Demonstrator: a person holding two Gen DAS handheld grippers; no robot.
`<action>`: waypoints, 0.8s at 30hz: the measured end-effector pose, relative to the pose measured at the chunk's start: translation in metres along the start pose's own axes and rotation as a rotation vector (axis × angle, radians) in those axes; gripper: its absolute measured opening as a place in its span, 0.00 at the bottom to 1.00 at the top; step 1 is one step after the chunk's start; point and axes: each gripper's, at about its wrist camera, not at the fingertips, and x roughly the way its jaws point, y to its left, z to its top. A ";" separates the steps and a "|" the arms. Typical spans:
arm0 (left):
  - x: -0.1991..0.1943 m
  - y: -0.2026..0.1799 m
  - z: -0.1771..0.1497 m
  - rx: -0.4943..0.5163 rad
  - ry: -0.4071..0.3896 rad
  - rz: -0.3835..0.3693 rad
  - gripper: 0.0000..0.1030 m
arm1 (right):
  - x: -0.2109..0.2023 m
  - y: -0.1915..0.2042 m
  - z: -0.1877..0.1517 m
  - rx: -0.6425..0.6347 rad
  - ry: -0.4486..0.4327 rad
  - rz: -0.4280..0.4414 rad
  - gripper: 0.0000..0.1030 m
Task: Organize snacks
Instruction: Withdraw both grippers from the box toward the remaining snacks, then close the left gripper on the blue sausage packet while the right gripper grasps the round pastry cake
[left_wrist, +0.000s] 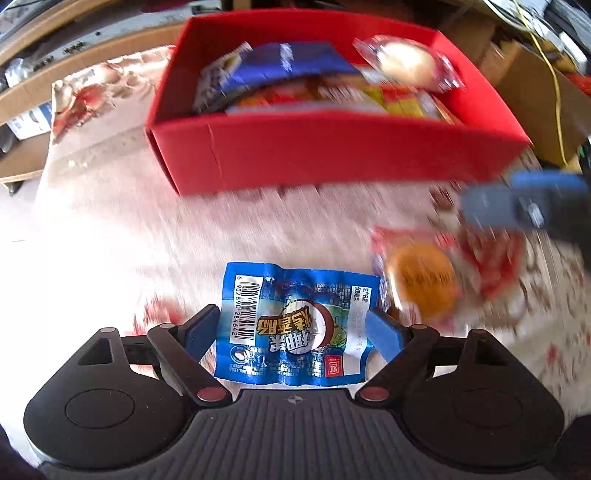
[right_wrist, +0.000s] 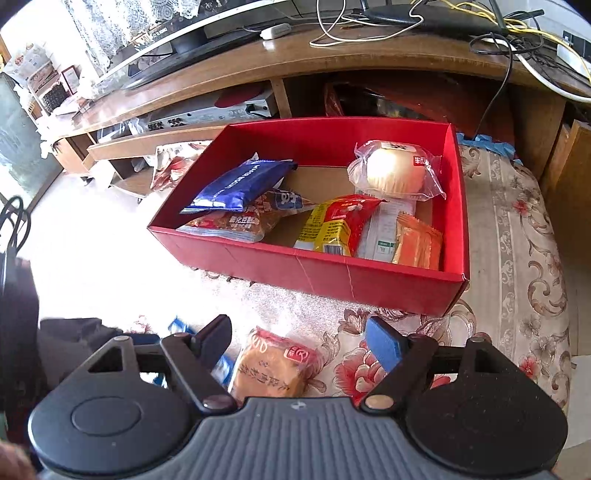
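A red cardboard box stands on the floral cloth and holds several snack packets, among them a blue bag and a wrapped round bun. It also shows in the left wrist view. My left gripper is shut on a blue sausage packet, its pads pressing both side edges. A wrapped orange bun lies to its right. My right gripper is open, above the wrapped bread packet on the cloth; it also shows blurred in the left wrist view.
A wooden TV cabinet with cables and electronics stands behind the box. The floral tablecloth runs to an edge on the right. Bright glare washes out the cloth to the left.
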 end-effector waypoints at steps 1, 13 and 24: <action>-0.001 -0.002 -0.004 0.008 0.009 -0.003 0.87 | -0.001 0.000 -0.001 -0.001 0.000 0.002 0.79; -0.009 -0.011 -0.029 0.025 0.045 -0.012 0.91 | -0.002 0.003 -0.005 -0.005 0.012 0.022 0.80; -0.010 -0.035 -0.043 0.072 -0.034 0.063 0.88 | 0.015 0.007 -0.014 -0.028 0.069 -0.006 0.81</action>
